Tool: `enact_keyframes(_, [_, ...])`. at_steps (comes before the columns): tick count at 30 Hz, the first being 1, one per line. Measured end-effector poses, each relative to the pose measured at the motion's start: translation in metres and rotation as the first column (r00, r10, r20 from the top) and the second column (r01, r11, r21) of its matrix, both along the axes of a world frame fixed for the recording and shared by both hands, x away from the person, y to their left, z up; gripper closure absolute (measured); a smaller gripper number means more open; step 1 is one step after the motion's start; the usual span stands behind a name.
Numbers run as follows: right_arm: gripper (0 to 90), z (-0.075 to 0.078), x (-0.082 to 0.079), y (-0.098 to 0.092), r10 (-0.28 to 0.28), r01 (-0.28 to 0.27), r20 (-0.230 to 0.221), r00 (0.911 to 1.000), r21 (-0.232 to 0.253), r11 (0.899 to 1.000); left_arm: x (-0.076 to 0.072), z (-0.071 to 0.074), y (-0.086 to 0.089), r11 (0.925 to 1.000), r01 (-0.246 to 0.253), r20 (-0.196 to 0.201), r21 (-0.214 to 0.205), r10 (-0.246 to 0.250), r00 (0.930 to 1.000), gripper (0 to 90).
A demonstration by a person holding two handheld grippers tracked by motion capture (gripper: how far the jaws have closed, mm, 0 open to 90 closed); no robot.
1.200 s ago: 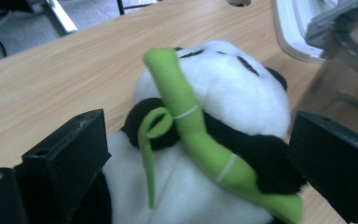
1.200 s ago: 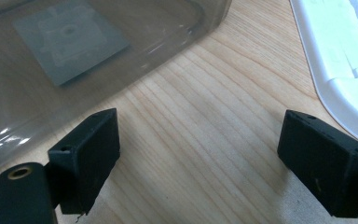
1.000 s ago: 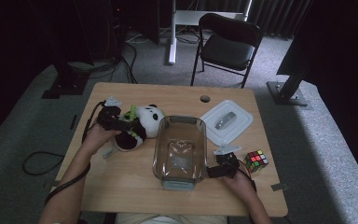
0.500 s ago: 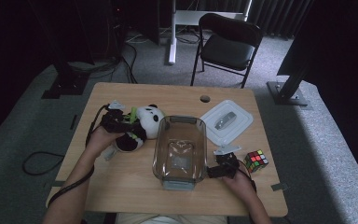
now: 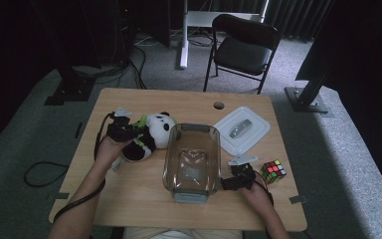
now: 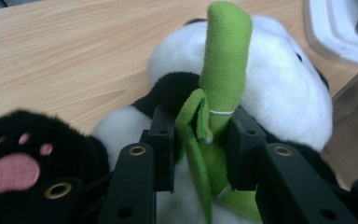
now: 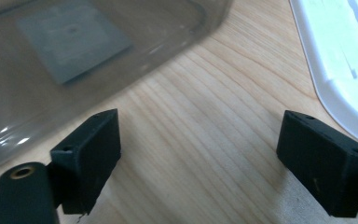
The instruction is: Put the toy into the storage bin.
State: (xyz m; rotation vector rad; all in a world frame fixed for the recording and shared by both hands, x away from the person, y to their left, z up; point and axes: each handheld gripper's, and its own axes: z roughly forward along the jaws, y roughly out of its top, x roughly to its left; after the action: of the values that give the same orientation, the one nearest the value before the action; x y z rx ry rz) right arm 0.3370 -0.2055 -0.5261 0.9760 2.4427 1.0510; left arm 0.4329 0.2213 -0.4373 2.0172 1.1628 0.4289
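Observation:
A black-and-white panda plush [image 5: 154,132] lies on the left half of the wooden table [image 5: 144,199], its head toward the clear container. In the left gripper view a green bamboo stalk [image 6: 224,60] is sewn to the panda [image 6: 284,88]. My left gripper [image 6: 200,137] has just been closing, and its pads now press on that stalk from both sides. In the high view my left gripper [image 5: 128,130] sits over the panda's body. My right gripper [image 5: 227,182] rests low on the table right of the container, open, with bare wood between its jaws [image 7: 200,144].
A clear plastic container [image 5: 169,162] stands mid-table, with a grey pad on its floor [image 7: 74,37]. Its white lid [image 5: 258,132] lies at the back right, and a colour cube [image 5: 273,171] sits beside my right hand. A black chair [image 5: 243,50] stands beyond the table.
My left gripper has shifted slightly over the panda and its jaws have drawn in onto the green stalk. The right hand has kept still.

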Motion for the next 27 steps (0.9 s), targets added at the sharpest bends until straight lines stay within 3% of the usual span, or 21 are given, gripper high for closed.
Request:
enact_keyframes(2, [13.3,0.001,-0.003,-0.002,0.026,-0.027,0.024,0.9994,0.025,0.999,-0.001,0.002,0.002,0.9998,-0.012,-0.001,-0.016,0.012,0.9999,70.5])
enact_keyframes(9, [13.8,0.003,-0.008,0.002,0.090,-0.090,0.011,0.9959,0.079,0.993,0.000,0.006,0.009,0.9979,-0.064,0.010,-0.013,0.064,0.9979,71.5])
enact_keyframes(10, [13.8,0.003,-0.009,0.004,0.096,-0.097,0.017,0.9953,0.066,0.993,0.000,0.006,0.010,0.9976,-0.067,0.009,-0.017,0.067,0.9977,71.5])
enact_keyframes(20, [13.4,0.002,-0.013,0.011,0.117,-0.117,0.011,0.9931,0.081,0.990,0.003,0.008,0.020,0.9926,-0.106,-0.009,-0.059,0.106,0.9943,71.4])
enact_keyframes(27, [13.0,0.003,-0.013,0.030,0.089,-0.088,-0.011,0.9960,0.099,0.991,0.004,0.021,0.027,0.9849,-0.151,0.006,-0.085,0.152,0.9884,71.4])
